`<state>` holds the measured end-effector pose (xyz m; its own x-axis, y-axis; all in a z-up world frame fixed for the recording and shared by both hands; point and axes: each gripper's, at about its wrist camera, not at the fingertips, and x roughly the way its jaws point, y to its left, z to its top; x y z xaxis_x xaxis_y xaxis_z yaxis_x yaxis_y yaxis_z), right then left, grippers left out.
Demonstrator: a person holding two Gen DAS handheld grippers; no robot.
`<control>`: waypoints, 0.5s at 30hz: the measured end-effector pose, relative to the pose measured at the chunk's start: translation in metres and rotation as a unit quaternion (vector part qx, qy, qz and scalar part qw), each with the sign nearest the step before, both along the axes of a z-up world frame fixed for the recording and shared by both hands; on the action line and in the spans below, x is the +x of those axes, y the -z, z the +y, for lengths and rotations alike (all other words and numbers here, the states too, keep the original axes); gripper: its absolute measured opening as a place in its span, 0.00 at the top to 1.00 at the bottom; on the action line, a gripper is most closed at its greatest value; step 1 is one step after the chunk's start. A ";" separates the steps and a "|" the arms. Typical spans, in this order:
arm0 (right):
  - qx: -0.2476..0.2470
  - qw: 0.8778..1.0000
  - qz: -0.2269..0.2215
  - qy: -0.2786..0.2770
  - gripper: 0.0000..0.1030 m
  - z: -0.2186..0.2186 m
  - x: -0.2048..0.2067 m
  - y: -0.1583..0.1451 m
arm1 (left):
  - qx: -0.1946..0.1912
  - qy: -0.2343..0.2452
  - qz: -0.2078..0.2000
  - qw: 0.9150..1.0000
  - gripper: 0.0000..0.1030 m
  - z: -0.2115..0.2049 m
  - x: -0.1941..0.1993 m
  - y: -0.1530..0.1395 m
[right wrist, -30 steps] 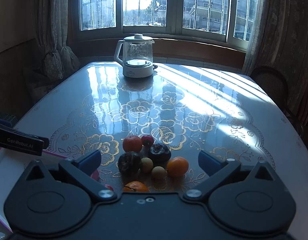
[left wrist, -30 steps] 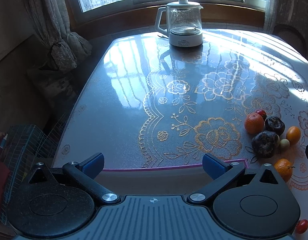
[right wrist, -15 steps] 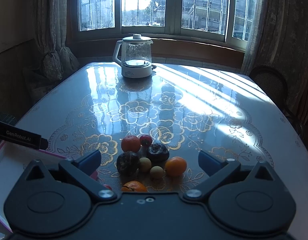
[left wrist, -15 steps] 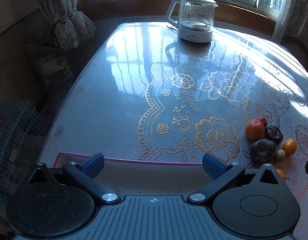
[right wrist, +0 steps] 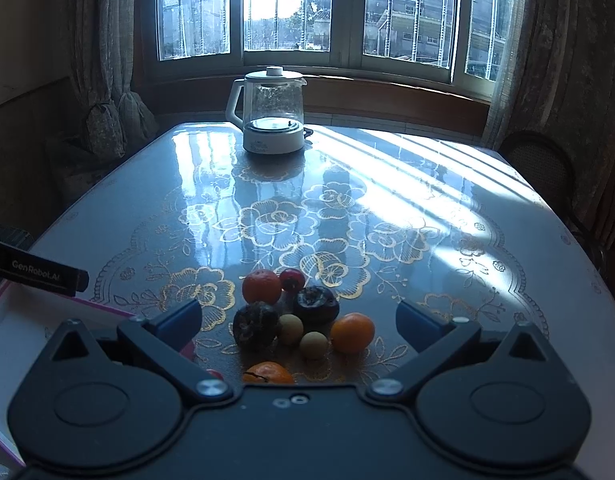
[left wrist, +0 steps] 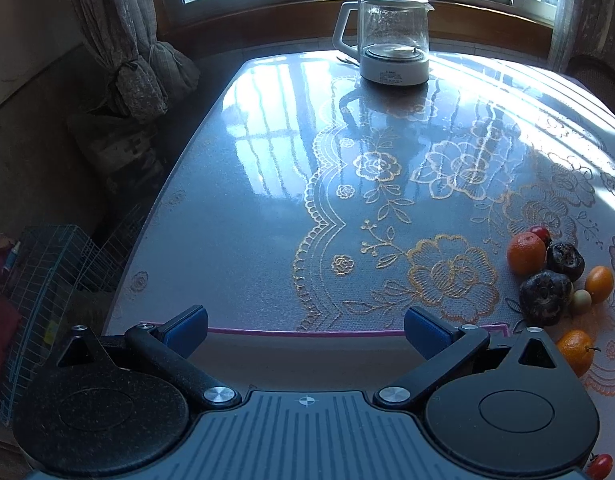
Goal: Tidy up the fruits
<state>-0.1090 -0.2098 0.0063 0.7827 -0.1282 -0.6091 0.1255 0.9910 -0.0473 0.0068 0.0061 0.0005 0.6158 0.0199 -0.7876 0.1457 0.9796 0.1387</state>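
Observation:
A cluster of fruit lies on the flowered table cover: an orange (right wrist: 261,287), a red cherry tomato (right wrist: 292,280), two dark wrinkled fruits (right wrist: 316,309), two small pale round fruits (right wrist: 313,345), a smaller orange (right wrist: 352,332) and a stemmed orange (right wrist: 267,374). My right gripper (right wrist: 299,322) hovers open just in front of them, holding nothing. My left gripper (left wrist: 305,330) is open and holds nothing above a white tray with a pink rim (left wrist: 307,333). The fruit cluster (left wrist: 545,298) lies to its right. Another small tomato (left wrist: 599,466) sits at the lower right.
A glass kettle (right wrist: 272,116) on a white base stands at the far end of the table (right wrist: 507,280) near the window. A chair (right wrist: 539,168) is at the far right. A wire basket (left wrist: 47,268) sits on the floor beyond the table's left edge.
The left gripper has turned slightly to the right and shifted a little over the tray edge. The right gripper has barely moved. Both stay open and the fruit lies as before.

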 end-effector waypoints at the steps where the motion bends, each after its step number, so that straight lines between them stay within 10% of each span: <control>1: 0.001 1.000 0.000 0.001 0.00 -0.001 0.000 0.000 | -0.001 -0.001 0.001 1.000 0.00 0.000 0.001 0.001; 15: 0.001 1.000 0.000 0.003 0.00 -0.001 0.000 0.000 | 0.006 0.001 0.005 1.000 0.00 -0.005 0.003 0.003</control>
<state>-0.1086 -0.2109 0.0068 0.7821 -0.1318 -0.6091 0.1320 0.9902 -0.0448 0.0100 0.0007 -0.0025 0.6078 0.0279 -0.7936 0.1500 0.9774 0.1493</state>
